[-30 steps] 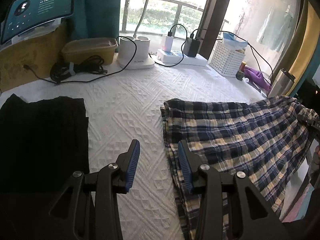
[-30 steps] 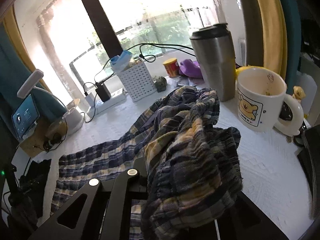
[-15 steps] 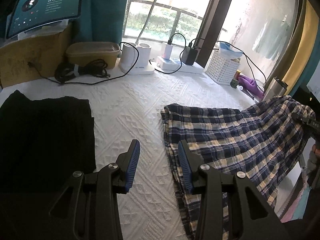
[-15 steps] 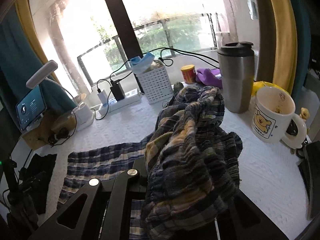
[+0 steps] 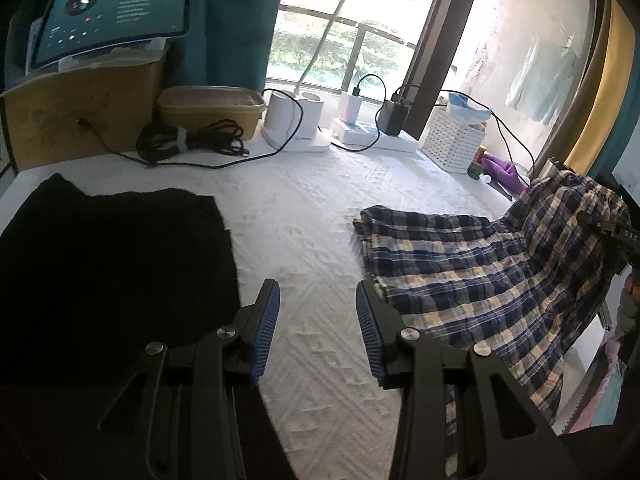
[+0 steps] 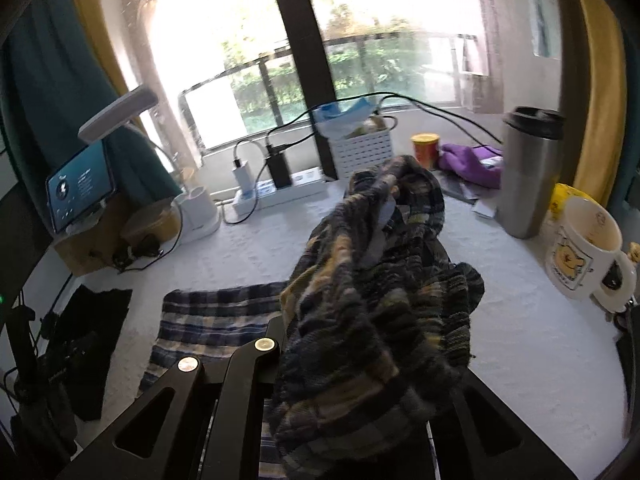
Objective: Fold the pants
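The plaid pants (image 5: 472, 264) lie on the white quilted surface (image 5: 304, 220), leg ends to the left, waist end lifted at the right. My right gripper (image 6: 360, 360) is shut on the bunched waistband (image 6: 376, 304) and holds it up above the surface; its fingers are hidden by cloth. It shows at the right edge of the left wrist view (image 5: 608, 228). My left gripper (image 5: 316, 320) is open and empty, hovering just left of the pants' near leg edge.
A folded black garment (image 5: 108, 264) lies at the left. At the back stand a cardboard box with a tablet (image 5: 112, 20), a lamp base (image 5: 292, 124), a power strip (image 5: 372, 136) and a white basket (image 5: 452, 140). A steel tumbler (image 6: 528, 176) and mug (image 6: 584, 244) stand right.
My right gripper has lifted the waistband higher and carried it left over the legs. My left gripper has risen and drawn back a little, still open.
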The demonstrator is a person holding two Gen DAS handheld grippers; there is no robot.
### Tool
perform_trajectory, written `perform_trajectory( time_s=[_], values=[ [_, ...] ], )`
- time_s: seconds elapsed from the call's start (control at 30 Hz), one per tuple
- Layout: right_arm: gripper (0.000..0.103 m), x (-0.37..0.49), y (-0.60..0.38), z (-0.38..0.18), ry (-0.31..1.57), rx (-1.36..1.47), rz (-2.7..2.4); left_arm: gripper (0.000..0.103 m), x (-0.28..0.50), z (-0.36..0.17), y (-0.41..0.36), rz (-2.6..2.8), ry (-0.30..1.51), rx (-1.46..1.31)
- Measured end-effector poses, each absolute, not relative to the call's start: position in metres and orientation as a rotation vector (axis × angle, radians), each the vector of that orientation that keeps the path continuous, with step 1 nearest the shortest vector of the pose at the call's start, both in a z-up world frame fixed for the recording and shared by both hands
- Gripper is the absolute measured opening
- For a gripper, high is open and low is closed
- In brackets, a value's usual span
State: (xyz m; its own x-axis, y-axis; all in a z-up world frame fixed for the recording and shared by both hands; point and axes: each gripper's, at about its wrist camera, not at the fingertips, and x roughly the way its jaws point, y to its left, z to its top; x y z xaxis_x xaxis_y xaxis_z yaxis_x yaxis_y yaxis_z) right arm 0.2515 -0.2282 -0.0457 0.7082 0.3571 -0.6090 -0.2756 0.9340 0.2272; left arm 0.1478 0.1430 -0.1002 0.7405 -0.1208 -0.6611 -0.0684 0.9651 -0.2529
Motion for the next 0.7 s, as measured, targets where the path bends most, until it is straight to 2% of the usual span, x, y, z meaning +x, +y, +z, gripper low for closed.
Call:
perform_trajectory(
  time_s=[0.3,0.7],
  values=[
    [0.013,0.253,-0.171,-0.057,0.749,0.054,0.437,0.039,0.128,-0.102,0.161,-0.006,0.727,-0.266],
    [0.013,0.234,-0.079,-0.111,0.891,-0.072,0.592,0.039,0.105,-0.106,0.17,0.028,0.721,-0.276]
  ],
)
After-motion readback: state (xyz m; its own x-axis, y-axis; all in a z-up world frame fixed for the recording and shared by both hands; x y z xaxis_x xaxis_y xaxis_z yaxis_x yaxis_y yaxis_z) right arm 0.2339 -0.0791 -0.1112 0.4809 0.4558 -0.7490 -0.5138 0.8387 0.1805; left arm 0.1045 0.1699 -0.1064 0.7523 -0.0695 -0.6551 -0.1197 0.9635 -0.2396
